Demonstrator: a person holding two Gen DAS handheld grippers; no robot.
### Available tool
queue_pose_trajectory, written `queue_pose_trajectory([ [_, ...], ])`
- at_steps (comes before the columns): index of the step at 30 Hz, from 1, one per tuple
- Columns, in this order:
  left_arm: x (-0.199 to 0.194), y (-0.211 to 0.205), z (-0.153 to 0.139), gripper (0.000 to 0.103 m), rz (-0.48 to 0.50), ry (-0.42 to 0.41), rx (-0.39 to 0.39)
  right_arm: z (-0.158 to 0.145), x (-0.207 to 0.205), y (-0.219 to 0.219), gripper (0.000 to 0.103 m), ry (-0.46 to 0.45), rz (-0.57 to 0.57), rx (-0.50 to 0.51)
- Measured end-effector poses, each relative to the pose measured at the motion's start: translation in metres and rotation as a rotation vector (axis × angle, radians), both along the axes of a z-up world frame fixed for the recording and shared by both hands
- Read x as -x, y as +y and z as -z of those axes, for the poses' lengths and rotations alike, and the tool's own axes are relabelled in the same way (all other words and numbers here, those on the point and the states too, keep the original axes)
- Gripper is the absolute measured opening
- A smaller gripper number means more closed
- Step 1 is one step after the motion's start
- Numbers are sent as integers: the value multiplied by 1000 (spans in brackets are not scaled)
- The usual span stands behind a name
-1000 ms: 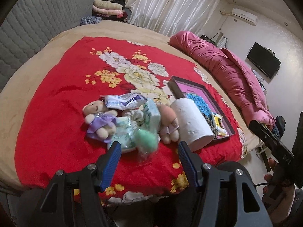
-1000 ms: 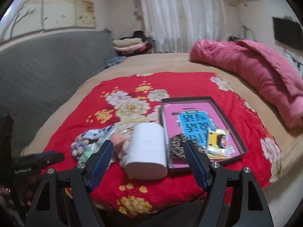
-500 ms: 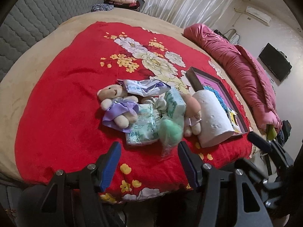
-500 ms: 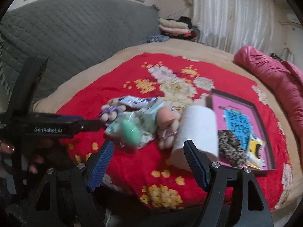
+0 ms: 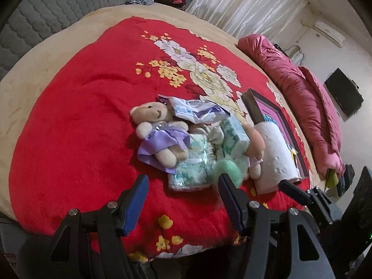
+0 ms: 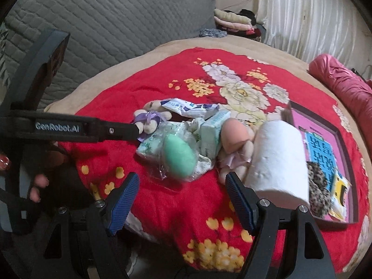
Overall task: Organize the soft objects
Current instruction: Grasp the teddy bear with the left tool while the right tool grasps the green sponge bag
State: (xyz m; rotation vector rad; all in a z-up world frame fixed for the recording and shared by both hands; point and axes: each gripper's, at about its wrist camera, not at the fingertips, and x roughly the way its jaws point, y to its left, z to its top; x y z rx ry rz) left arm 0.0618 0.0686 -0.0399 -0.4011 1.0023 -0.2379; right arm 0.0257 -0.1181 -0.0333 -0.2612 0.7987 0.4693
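Note:
A pile of soft things lies on the red flowered blanket (image 5: 76,107): a teddy bear in a purple dress (image 5: 160,134), tissue packs (image 5: 193,165), a green sponge in clear wrap (image 6: 179,158), a pink sponge (image 6: 234,137), a second small bear (image 6: 234,160) and a white paper roll (image 6: 276,160). My left gripper (image 5: 181,200) is open and empty just short of the pile. My right gripper (image 6: 181,197) is open and empty in front of the green sponge. The left gripper also shows in the right wrist view (image 6: 130,130), its tip by the purple-dressed bear (image 6: 148,118).
A dark-framed pink tray (image 6: 344,139) with a leopard-print item and a yellow packet sits right of the roll. A rolled pink quilt (image 5: 309,97) lies along the bed's right side. A grey quilted headboard (image 6: 104,23) and folded clothes (image 6: 232,21) are behind.
Both grippers have moved in closer to the pile. The right view has swung left from the tray to the sponges. Both stay open.

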Motion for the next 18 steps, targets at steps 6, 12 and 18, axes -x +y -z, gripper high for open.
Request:
queue_pose_trajectory([
  [6,-16,7,5,62,-30,0,29,19,-24,8,77,28,-8,23],
  [12,-27,7,10,62,-35,2,42,31,-36,26,77,-25,-33,111],
  [18,-38,8,15,62,-42,12,34,40,-40,37,74,-58,-72,148],
])
